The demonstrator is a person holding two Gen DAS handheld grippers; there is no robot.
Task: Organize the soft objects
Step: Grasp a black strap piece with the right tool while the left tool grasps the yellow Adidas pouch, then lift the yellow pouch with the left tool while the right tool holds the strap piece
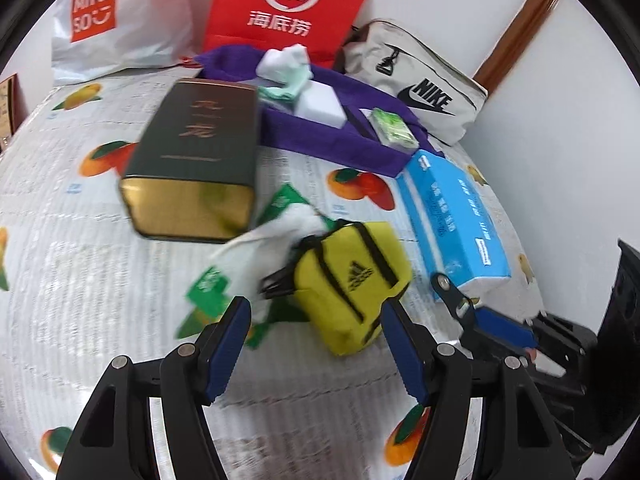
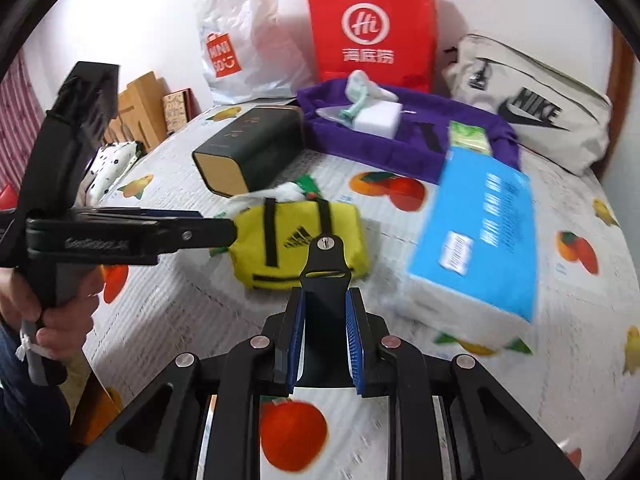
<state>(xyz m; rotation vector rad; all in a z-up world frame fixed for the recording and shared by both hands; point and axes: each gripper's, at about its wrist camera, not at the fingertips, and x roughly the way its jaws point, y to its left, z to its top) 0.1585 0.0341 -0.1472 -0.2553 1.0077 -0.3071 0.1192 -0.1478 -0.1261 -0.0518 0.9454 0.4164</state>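
**Yellow pouch lies between our 2 tools on the fruit-print bed**

We see the yellow pouch (image 1: pixel 352 284) lying on the fruit-print bed cover (image 1: pixel 80 280), partly on top of a white and green plastic bag (image 1: pixel 276 224). Our left tool (image 1: pixel 316 344) hangs just in front of the pouch with its jaws standing apart and nothing between them. Our right tool (image 2: pixel 325 332) has its blue pads drawn close together, with only its own black tab between them and no object gripped. Beside the pouch lies a blue tissue pack (image 1: pixel 452 216), and behind it a dark green tin (image 1: pixel 200 160) on its side. Farther back a purple fabric tray (image 1: pixel 340 136) holds a white block (image 1: pixel 320 104) and a small green packet (image 1: pixel 394 128). A Nike bag (image 1: pixel 424 84), a red bag (image 1: pixel 292 0) and a white Miniso bag (image 1: pixel 116 16) stand against the wall.
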